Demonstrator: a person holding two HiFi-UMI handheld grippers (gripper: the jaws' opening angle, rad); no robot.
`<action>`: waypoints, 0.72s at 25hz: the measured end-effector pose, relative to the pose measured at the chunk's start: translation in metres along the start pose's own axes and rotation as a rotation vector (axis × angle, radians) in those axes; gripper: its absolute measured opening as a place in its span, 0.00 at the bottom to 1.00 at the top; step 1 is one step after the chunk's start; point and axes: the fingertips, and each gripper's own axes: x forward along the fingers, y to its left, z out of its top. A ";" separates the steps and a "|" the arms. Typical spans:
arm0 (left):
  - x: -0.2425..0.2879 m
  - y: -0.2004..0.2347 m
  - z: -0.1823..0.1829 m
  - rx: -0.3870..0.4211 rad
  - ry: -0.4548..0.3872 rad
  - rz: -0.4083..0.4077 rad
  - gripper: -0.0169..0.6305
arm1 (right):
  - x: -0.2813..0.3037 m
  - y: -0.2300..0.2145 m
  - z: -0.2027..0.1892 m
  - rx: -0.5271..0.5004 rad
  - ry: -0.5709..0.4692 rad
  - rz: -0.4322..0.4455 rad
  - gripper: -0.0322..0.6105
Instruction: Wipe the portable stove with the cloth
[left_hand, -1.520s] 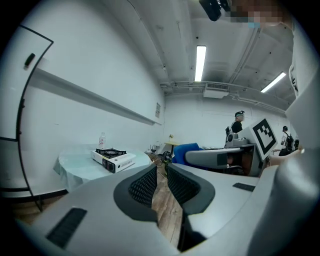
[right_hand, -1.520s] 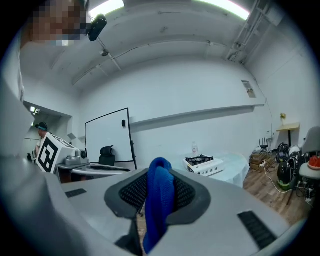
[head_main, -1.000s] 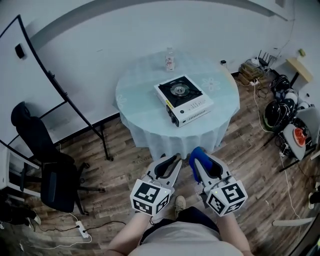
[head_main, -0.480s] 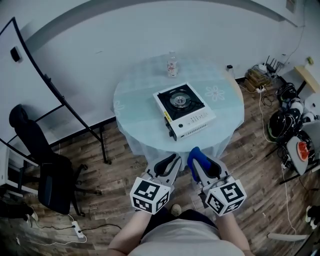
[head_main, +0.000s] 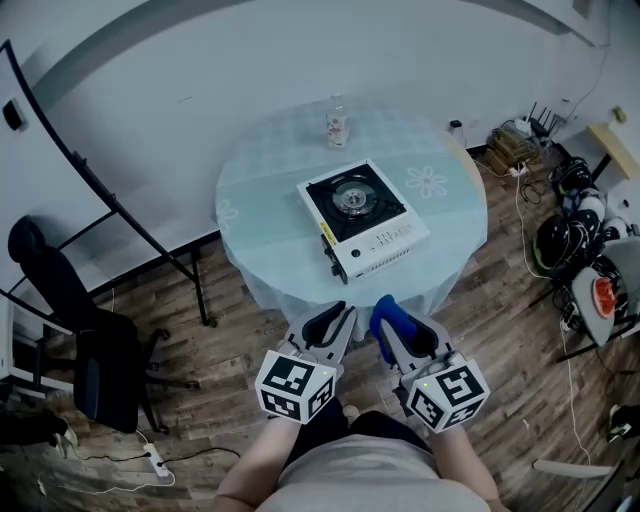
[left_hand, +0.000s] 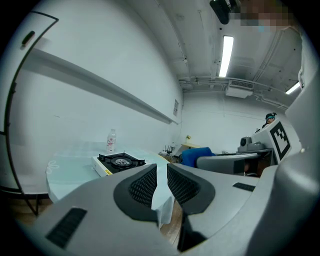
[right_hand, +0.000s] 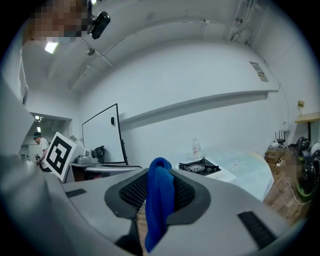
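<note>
Two claws hang at 6 o'clock of the table (head_main: 255, 205): right claw (head_main: 393, 328) clenched on the cloth (head_main: 388, 312), left claw (head_main: 327, 326) narrowly parted, empty. The stove (head_main: 362, 215) sits at 12 o'clock. Approach step, I judge: next, carry the cloth forward onto it.

Round table with pale blue cloth (head_main: 255, 225) stands on wood-plank floor (head_main: 200, 335) beside white wall (head_main: 250, 70). Black office chair (head_main: 105, 365) stands at left.

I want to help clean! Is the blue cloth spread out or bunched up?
Bunched up. The blue cloth is a folded wad pinched between the right tool's jaws, with one end hanging down.
</note>
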 end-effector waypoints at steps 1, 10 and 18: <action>0.003 0.004 0.000 -0.002 0.003 -0.001 0.15 | 0.003 -0.002 0.000 0.000 0.004 -0.006 0.21; 0.034 0.052 0.010 -0.006 0.016 -0.026 0.15 | 0.060 -0.014 0.005 0.003 0.017 -0.021 0.21; 0.066 0.113 0.013 -0.035 0.061 -0.031 0.15 | 0.130 -0.022 0.019 -0.001 0.023 -0.014 0.21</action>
